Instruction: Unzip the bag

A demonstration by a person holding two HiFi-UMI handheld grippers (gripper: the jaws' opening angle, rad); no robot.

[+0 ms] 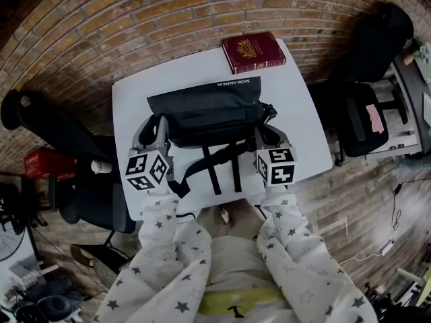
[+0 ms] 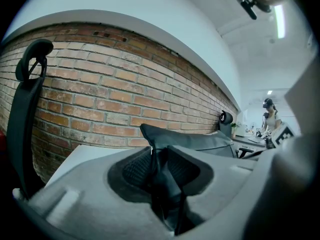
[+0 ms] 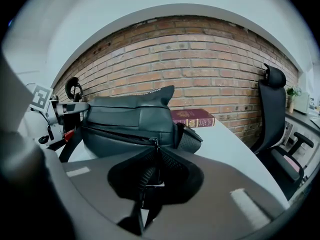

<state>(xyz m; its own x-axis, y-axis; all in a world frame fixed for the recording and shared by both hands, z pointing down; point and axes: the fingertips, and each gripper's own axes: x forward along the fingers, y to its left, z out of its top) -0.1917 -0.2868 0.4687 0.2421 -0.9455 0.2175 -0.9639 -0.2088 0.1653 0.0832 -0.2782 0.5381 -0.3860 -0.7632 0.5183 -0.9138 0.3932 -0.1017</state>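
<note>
bag [image 1: 205, 110] lies mid table [image 1: 306, 123], straps trailing toward near edge. my left gripper [image 1: 160, 132] at bag's left end: jaws partly closed, pinching fold of black bag fabric. my right gripper [image 1: 267, 134] at bag's right end: jaws nearly together, nipping zip pull [image 3: 156, 144]. i see zip line running closed across bag's front. book [image 1: 254, 51] at table's far right corner, apart from bag.

One black bag [image 1: 205, 113], one red book [image 1: 254, 52], two hand-held grippers [image 1: 153, 132] [image 1: 269, 137]
</note>
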